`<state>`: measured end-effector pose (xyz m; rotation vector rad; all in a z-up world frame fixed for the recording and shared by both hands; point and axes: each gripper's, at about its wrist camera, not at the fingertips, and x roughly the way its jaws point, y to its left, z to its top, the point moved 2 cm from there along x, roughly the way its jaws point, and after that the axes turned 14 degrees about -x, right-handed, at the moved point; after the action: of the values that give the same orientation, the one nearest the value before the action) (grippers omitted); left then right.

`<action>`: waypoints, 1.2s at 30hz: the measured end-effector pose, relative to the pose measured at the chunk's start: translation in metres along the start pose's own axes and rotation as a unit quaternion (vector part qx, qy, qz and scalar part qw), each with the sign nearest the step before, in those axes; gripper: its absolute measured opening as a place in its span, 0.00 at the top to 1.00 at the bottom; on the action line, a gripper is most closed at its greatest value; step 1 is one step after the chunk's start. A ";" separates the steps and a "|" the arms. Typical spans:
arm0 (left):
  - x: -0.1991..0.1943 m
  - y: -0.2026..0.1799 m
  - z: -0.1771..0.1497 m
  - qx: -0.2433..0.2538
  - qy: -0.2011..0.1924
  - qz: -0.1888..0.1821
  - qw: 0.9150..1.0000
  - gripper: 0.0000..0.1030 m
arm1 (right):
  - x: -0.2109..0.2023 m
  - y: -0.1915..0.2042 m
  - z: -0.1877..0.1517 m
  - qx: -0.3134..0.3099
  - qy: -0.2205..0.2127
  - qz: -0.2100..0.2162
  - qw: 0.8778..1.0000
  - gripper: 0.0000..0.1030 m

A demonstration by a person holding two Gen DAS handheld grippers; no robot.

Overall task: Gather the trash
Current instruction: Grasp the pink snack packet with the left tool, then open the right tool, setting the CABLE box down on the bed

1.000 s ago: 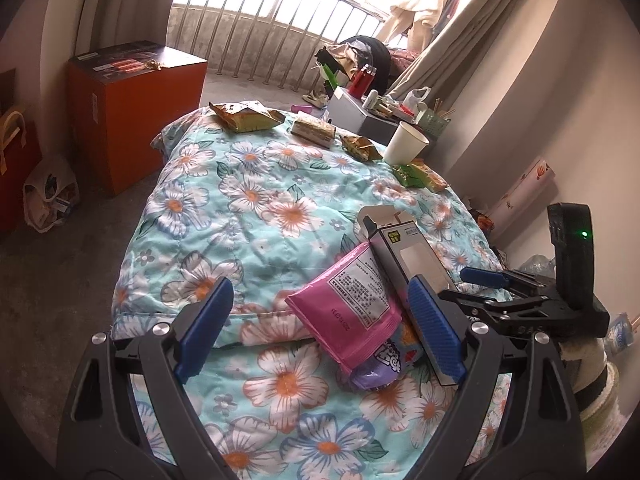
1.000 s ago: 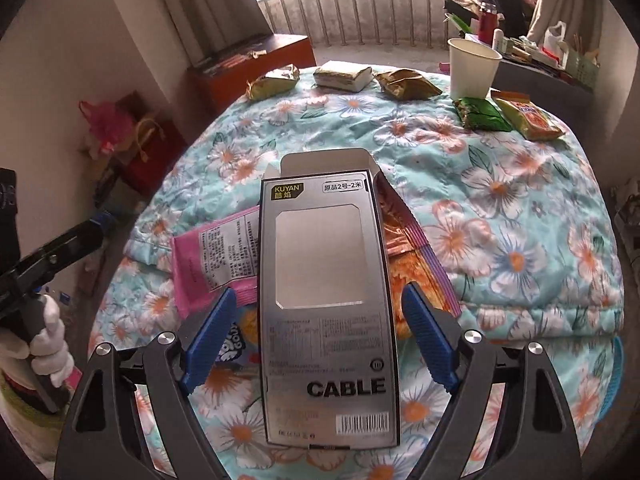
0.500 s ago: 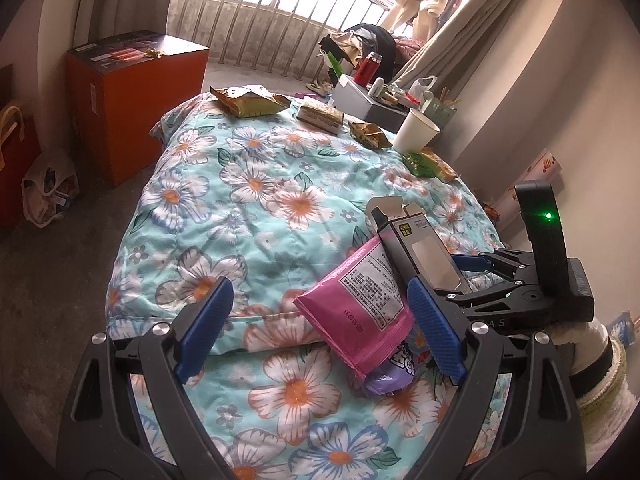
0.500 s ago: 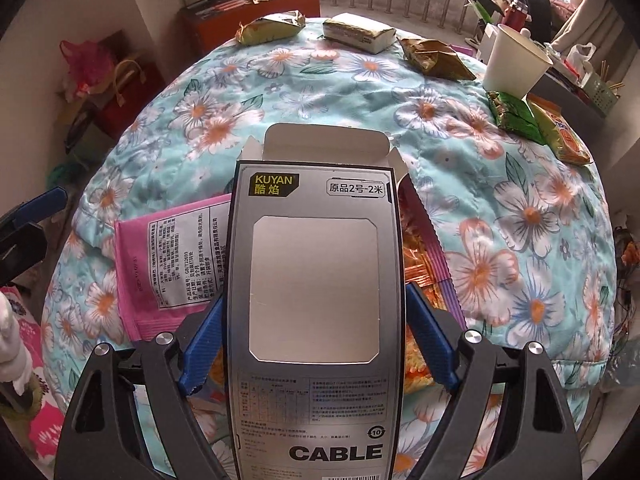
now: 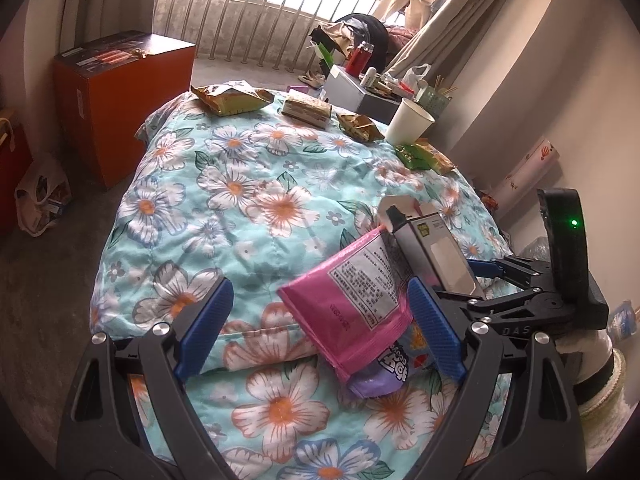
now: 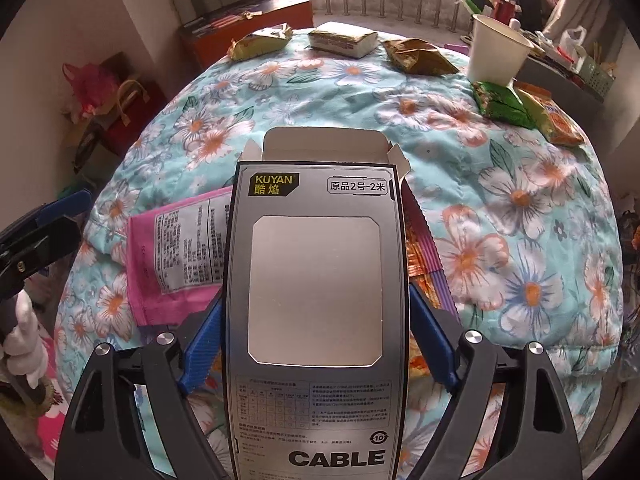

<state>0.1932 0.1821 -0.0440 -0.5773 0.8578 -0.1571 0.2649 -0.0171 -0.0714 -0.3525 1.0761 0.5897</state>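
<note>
Grey card, printed: the cable box fills the centre of the right wrist view. Legible on it: "KUYAN" with 2 Chinese characters in yellow on a black tag, a boxed label "原品2号-2米", a blank silver window, a fine-print table too small to read, a circled "10", and "CABLE" in heavy black. Its top flap stands open. It lies at the near edge of the floral quilt, on top of a pink wrapper whose white panel of small print is unreadable. The right gripper has its blue fingers spread wide, 1 on each side of the box; whether the pads touch the card I cannot tell. At the far edge of the quilt: a white paper cup, a green packet touching an orange packet, and 3 gold-brown wrappers in a row.

Left wrist view: the left gripper is open, nothing between its pads pressed; the right pad sits just beside the pink wrapper. A purple packet shows under the wrapper, lettering partly hidden. The cable box is tilted, with the right gripper at it; "DAS" is readable on that gripper's body, a green light above. An orange carton stands on the floor by the quilt's far left corner.
</note>
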 end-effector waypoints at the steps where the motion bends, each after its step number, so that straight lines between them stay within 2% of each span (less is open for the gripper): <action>1: 0.004 -0.002 0.002 0.002 0.005 -0.002 1.000 0.18 | -0.006 -0.008 -0.007 0.019 -0.008 0.003 1.000 0.20; 3: 0.015 -0.005 0.007 0.004 0.017 -0.003 1.000 0.18 | -0.020 -0.026 -0.024 0.057 -0.023 0.011 0.998 0.20; 5: 0.027 -0.009 0.012 0.006 0.033 -0.006 0.999 0.23 | -0.032 -0.041 -0.041 0.090 -0.034 0.012 0.995 0.20; 8: 0.041 -0.022 0.020 0.020 0.048 -0.009 0.999 0.26 | -0.053 -0.066 -0.074 0.151 -0.056 0.017 0.987 0.20; 11: 0.054 -0.044 0.031 0.056 0.059 -0.025 0.996 0.27 | -0.067 -0.082 -0.103 0.200 -0.073 0.030 0.977 0.20; 13: 0.070 -0.059 0.039 0.080 0.072 -0.020 0.994 0.27 | -0.073 -0.088 -0.118 0.226 -0.080 0.035 0.970 0.20; 15: 0.093 -0.069 0.046 0.099 0.098 -0.015 0.990 0.27 | -0.076 -0.088 -0.130 0.246 -0.090 0.043 0.964 0.20; 18: 0.129 -0.070 0.051 0.104 0.144 0.017 0.984 0.28 | -0.077 -0.088 -0.140 0.263 -0.098 0.049 0.958 0.20; 20: 0.143 -0.062 0.051 0.083 0.183 0.033 0.979 0.38 | -0.078 -0.086 -0.144 0.270 -0.104 0.052 0.956 0.20; 22: 0.138 -0.056 0.049 0.052 0.200 0.023 0.978 0.40 | -0.080 -0.086 -0.147 0.271 -0.109 0.053 0.955 0.20; 25: 0.107 -0.051 0.033 0.002 0.240 -0.042 0.970 0.40 | -0.082 -0.089 -0.151 0.274 -0.117 0.061 0.953 0.20; 27: 0.085 -0.053 0.010 0.001 0.260 -0.057 0.964 0.40 | -0.082 -0.090 -0.152 0.274 -0.120 0.066 0.952 0.20; 31: 0.049 -0.062 -0.047 0.022 0.314 -0.095 0.944 0.40 | -0.086 -0.089 -0.154 0.262 -0.126 0.069 0.954 0.20; 33: 0.036 -0.062 -0.065 0.032 0.308 -0.094 0.946 0.36 | -0.089 -0.087 -0.154 0.255 -0.128 0.067 0.956 0.20; 36: 0.033 -0.059 -0.072 0.041 0.278 -0.069 0.957 0.34 | -0.088 -0.085 -0.154 0.251 -0.129 0.065 0.957 0.20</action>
<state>0.1664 0.0904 -0.0716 -0.5210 1.3500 -0.4970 0.1764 -0.1925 -0.0616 0.2350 0.9608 0.4429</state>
